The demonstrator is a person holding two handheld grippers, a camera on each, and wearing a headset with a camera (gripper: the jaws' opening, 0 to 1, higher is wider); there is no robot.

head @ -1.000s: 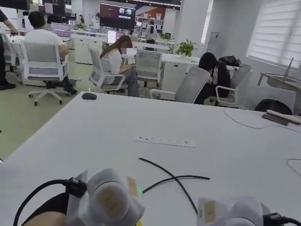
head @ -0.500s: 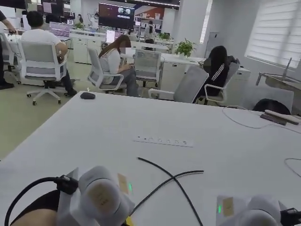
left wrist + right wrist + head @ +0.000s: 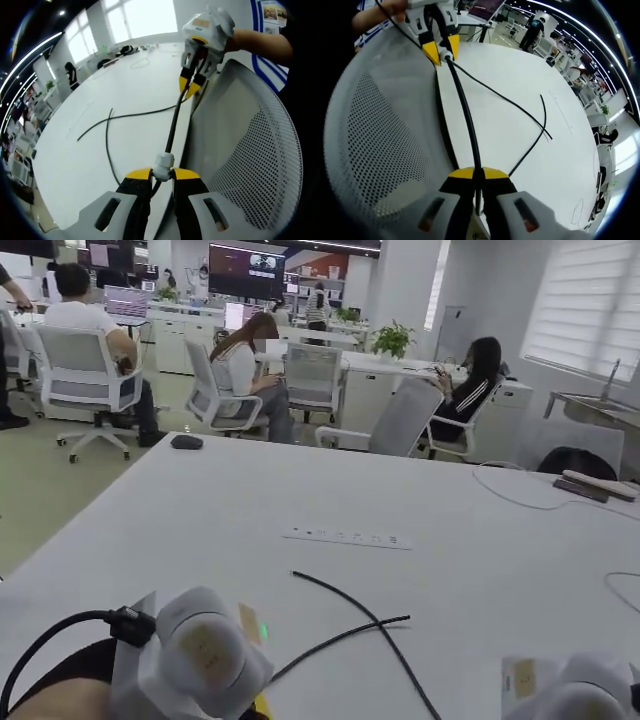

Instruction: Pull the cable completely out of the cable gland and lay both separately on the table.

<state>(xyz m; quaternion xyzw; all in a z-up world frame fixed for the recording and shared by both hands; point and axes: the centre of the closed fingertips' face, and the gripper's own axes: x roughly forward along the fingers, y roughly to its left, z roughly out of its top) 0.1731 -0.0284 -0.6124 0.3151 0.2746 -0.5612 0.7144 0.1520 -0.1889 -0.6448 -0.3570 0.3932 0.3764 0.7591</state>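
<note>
The cable gland (image 3: 163,166) is clamped by the left gripper (image 3: 162,176); the cable (image 3: 174,122) is drawn straight to the right gripper (image 3: 477,175) and pinched there. Its slack is seen crossed on the table (image 3: 200,502) in the head view.

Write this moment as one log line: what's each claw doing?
left gripper: shut on cable gland | right gripper: shut on cable | cable: straight between grippers, in gland | step: not separated

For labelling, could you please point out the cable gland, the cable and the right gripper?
cable gland (image 3: 163,165): left gripper view, white body.
cable (image 3: 465,115): right gripper view, black mid-span.
right gripper (image 3: 190,88): left gripper view, between its fingertips.
</note>
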